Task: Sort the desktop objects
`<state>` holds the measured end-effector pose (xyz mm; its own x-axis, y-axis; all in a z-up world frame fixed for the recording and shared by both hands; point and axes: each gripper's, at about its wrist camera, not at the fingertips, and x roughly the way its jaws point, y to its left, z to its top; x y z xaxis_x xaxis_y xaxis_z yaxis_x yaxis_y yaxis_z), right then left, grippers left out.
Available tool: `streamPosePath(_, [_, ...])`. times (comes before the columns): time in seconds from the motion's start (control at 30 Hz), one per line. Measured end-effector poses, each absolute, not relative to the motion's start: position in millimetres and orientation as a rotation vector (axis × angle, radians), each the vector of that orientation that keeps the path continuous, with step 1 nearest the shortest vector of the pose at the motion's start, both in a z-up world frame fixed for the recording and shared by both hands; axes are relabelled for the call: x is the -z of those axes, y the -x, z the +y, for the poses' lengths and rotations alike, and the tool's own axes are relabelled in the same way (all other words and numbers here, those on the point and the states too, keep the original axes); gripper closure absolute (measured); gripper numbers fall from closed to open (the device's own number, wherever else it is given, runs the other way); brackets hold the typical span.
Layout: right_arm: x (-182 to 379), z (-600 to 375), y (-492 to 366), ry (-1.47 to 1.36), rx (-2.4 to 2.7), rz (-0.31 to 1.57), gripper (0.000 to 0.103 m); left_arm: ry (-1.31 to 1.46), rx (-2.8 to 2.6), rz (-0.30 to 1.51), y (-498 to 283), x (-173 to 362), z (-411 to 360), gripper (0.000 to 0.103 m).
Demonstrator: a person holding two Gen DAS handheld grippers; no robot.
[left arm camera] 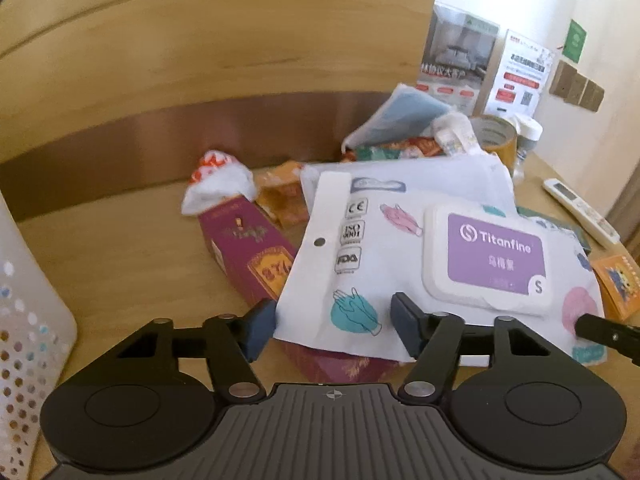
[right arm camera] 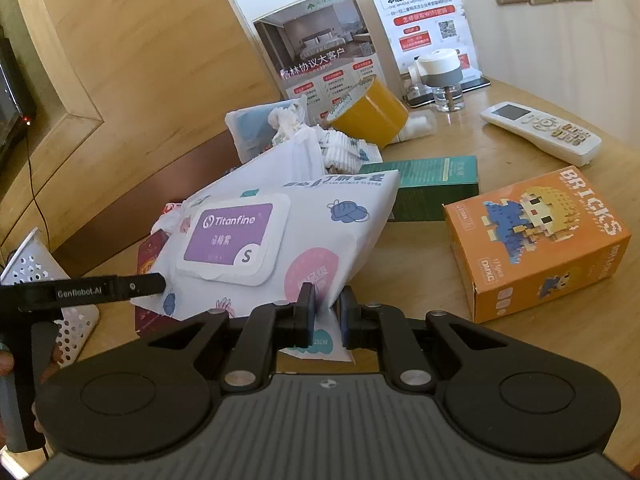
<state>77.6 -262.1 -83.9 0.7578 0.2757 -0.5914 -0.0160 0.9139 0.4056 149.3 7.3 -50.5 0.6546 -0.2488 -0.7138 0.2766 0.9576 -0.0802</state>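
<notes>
1. Right claw point(right arm camera: 325, 314) pinches the glove pack point(right arm camera: 320, 232) by its near corner, lifting it over the clutter
2. Left claw point(left arm camera: 326, 320) half spread astride the pack's other edge; close it squarely
3. Lift together toward the basket point(left arm camera: 24, 280)

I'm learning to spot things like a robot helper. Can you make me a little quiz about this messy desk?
1. True or false: the right tool pinches a corner of the white glove pack.
2. What colour is the BRICKS box? A green, B orange, C purple.
3. Fill in: the letter on the pack's purple lid label is ___.

Key: 1 true; 2 B; 3 S.
</notes>
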Motion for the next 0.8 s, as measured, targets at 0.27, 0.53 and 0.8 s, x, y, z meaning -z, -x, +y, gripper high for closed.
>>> streamPosePath(0.27, [87, -256, -81, -0.355, -0.096, 0.696, 0.089, -0.085, 0.278, 0.78, -146, 47, 15, 0.097])
streamPosePath(0.53, [83, -250, -82, -0.285, -0.077, 0.669, 0.088, -0.109, 0.279, 0.746, -134, 34, 13, 0.103])
streamPosePath(0.8, [68, -237, -80, -0.222, -0.116, 0.634, 0.089, -0.142, 0.315, 0.721, -115, 21, -2, 0.103])
